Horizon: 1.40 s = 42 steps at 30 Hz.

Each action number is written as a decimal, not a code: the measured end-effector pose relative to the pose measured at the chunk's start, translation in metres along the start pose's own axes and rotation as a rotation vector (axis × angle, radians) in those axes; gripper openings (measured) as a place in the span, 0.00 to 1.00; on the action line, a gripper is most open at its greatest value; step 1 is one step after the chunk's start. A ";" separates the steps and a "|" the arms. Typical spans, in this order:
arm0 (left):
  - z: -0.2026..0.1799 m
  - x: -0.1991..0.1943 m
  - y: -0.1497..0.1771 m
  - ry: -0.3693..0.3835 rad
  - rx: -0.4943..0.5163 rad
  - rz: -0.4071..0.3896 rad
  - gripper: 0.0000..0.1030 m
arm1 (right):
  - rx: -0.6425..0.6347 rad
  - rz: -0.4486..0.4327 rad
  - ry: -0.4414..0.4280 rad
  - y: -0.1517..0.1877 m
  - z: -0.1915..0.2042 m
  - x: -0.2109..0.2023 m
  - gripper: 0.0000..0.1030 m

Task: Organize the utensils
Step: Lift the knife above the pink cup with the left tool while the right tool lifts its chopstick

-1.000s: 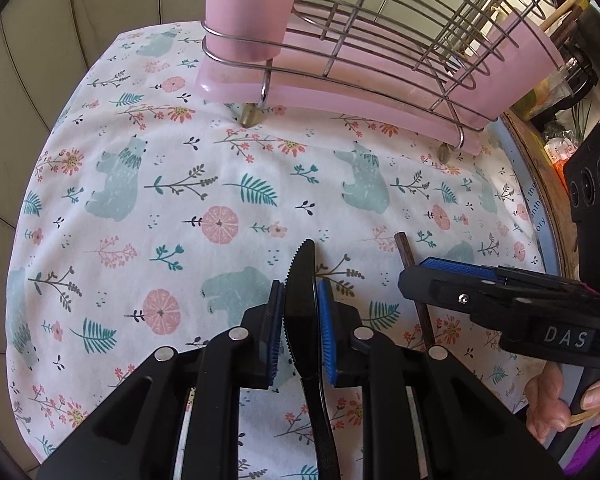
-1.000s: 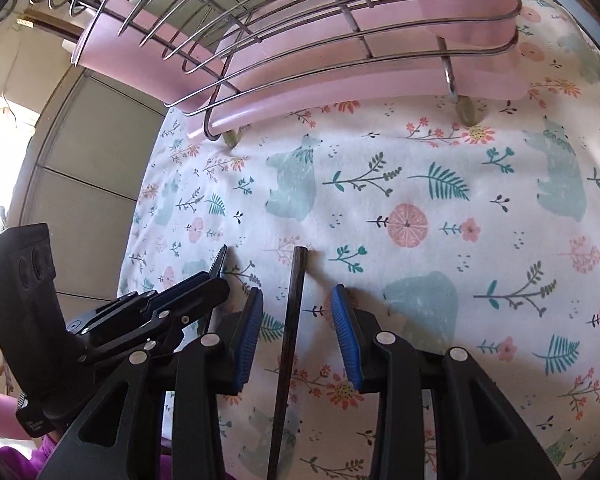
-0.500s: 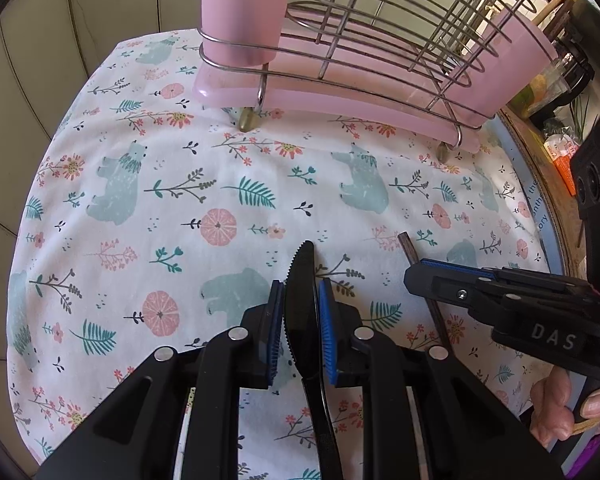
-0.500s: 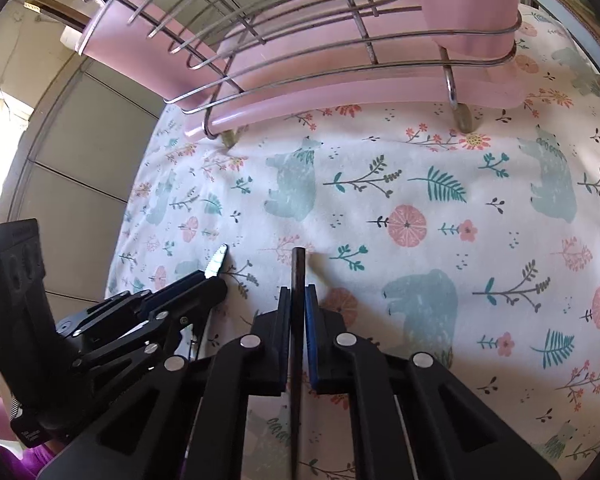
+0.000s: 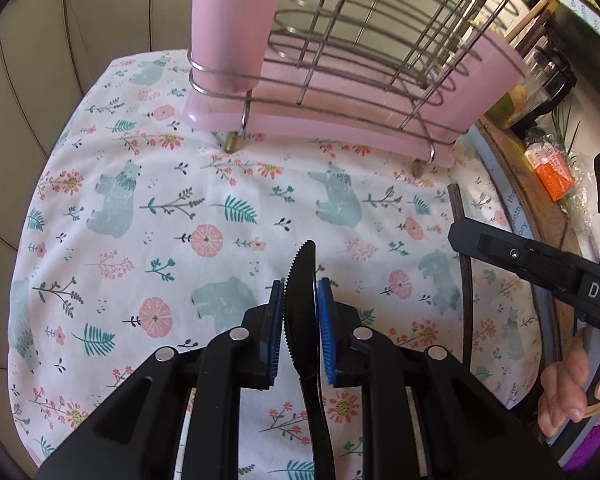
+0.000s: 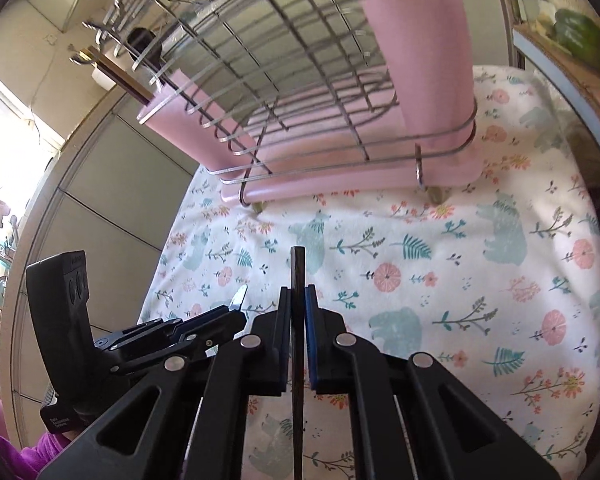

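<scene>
Both jaws are clamped on utensils: our left gripper [image 5: 299, 308] pinches a black knife [image 5: 300, 280] between its blue pads, serrated tip jutting ahead, while our right gripper [image 6: 299, 312] grips a dark chopstick [image 6: 297, 276] upright between its pads. Each seems lifted off the cloth [image 5: 148, 216], though we can't be sure. Beyond stands the pink wire rack [image 6: 320, 128]
</scene>
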<state>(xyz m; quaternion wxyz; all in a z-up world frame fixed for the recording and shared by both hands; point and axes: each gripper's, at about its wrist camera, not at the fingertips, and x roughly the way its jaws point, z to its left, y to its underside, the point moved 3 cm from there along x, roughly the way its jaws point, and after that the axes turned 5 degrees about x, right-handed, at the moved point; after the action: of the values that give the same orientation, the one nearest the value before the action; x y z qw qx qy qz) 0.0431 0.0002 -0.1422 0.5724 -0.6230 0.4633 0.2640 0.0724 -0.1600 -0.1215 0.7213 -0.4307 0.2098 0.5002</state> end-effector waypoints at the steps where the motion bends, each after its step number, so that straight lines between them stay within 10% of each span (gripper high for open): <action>1: 0.000 -0.004 -0.001 0.000 -0.002 -0.011 0.16 | -0.005 -0.012 0.002 0.000 0.000 -0.003 0.06; 22: -0.010 -0.110 -0.061 0.044 0.014 -0.333 0.16 | -0.103 -0.295 0.020 -0.043 0.016 -0.089 0.06; 34: -0.014 -0.196 -0.125 0.059 0.004 -0.664 0.16 | -0.182 -0.554 0.031 -0.093 0.045 -0.183 0.06; 42: -0.001 -0.224 -0.162 -0.074 -0.035 -0.893 0.16 | -0.205 -0.666 0.063 -0.123 0.055 -0.221 0.06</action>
<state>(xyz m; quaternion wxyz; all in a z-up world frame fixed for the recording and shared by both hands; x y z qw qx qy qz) 0.0886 0.0471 0.1265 0.6357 -0.7617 0.1236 0.0208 0.0858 -0.2496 0.1207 0.7912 -0.5608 0.0288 0.2423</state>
